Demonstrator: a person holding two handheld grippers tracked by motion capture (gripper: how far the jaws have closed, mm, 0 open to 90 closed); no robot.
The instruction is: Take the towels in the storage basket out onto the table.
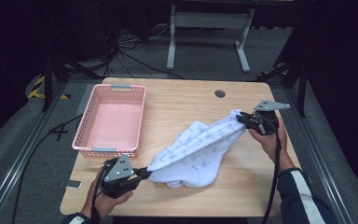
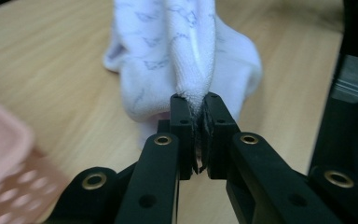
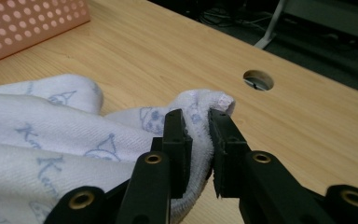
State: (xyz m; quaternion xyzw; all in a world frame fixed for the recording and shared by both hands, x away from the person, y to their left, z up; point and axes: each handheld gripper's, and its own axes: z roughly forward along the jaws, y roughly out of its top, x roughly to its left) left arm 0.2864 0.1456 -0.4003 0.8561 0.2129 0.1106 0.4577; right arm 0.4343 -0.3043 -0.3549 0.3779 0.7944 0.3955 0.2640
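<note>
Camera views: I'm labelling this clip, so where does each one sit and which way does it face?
High view: above the person's side, facing forward and down on the table; both forearms enter from below.
Left gripper view: on the left hand-held gripper, along its jaws clamping the towel.
Right gripper view: on the right hand-held gripper, jaws on the towel's other end.
All share the towel and basket.

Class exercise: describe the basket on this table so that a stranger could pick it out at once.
Start at the wooden table and go to its far left corner. The basket there is a pink rectangular tray with perforated walls, set apart from the white printed towel stretched between the two grippers.
</note>
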